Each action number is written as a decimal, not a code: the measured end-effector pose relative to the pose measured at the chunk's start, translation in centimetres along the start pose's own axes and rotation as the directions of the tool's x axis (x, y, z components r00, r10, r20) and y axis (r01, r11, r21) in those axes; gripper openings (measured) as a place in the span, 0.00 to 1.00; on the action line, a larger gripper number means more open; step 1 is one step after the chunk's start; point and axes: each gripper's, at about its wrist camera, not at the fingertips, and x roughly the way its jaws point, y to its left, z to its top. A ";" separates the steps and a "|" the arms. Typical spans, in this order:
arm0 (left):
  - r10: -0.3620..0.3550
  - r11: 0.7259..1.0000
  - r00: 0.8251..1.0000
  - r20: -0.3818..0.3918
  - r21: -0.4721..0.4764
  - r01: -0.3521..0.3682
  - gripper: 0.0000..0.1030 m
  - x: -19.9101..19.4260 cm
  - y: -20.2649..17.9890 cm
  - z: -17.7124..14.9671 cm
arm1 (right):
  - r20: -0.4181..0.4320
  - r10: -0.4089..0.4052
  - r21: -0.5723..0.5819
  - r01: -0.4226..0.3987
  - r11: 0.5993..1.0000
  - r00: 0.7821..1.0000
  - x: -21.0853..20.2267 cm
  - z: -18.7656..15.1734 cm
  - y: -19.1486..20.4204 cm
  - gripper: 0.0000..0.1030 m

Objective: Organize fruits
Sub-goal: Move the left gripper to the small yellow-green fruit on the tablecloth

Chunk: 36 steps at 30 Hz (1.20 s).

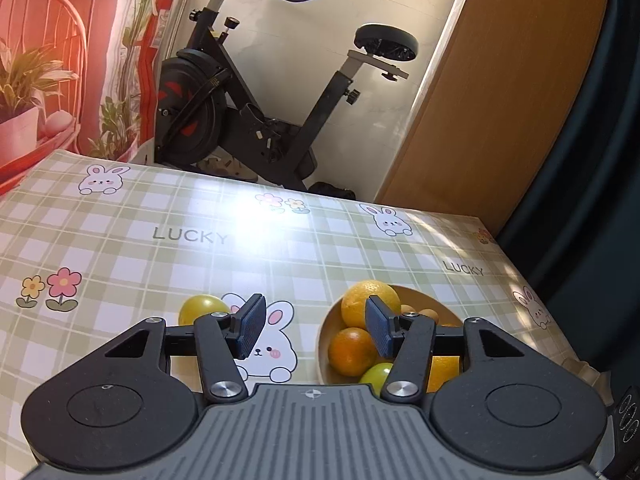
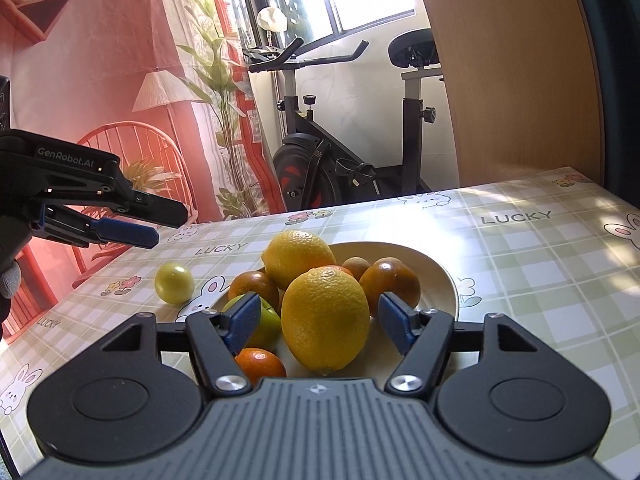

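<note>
A cream bowl (image 2: 444,276) on the checked tablecloth holds two lemons (image 2: 325,320), several oranges (image 2: 396,282) and a green fruit (image 2: 267,322). One small yellow-green fruit (image 2: 174,282) lies loose on the cloth left of the bowl. My right gripper (image 2: 320,326) is open, its fingers to either side of the near lemon, above it. My left gripper (image 1: 316,328) is open and empty, above the cloth between the loose fruit (image 1: 201,309) and the bowl (image 1: 325,344). It also shows at the left of the right wrist view (image 2: 152,226).
An exercise bike (image 1: 256,92) stands behind the table's far edge. A wooden panel (image 1: 500,100) is at the back right. A red printed backdrop (image 2: 100,80) hangs along the left side. The table's right edge (image 1: 560,320) runs close to the bowl.
</note>
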 end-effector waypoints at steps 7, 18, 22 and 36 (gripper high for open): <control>0.065 0.996 0.998 0.020 0.066 -0.067 0.69 -2.0 3.1 1.3 | -0.003 -0.024 -0.001 0.024 1.000 1.000 -0.1 0.4 0.2 0.66; 0.050 0.998 0.996 0.079 -0.032 -0.048 0.87 -2.8 8.0 2.4 | -0.017 0.090 -0.108 -0.091 0.990 0.996 1.7 2.4 5.5 0.66; 0.044 0.999 0.998 0.053 -0.014 -0.043 0.90 -1.6 8.4 2.1 | -0.067 0.138 -0.169 -0.147 0.975 0.988 4.3 2.8 8.3 0.66; 0.187 0.980 0.980 0.064 -0.083 -0.181 0.91 0.3 12.2 1.7 | -0.251 0.134 -0.250 -0.198 0.948 0.959 12.6 1.8 14.5 0.66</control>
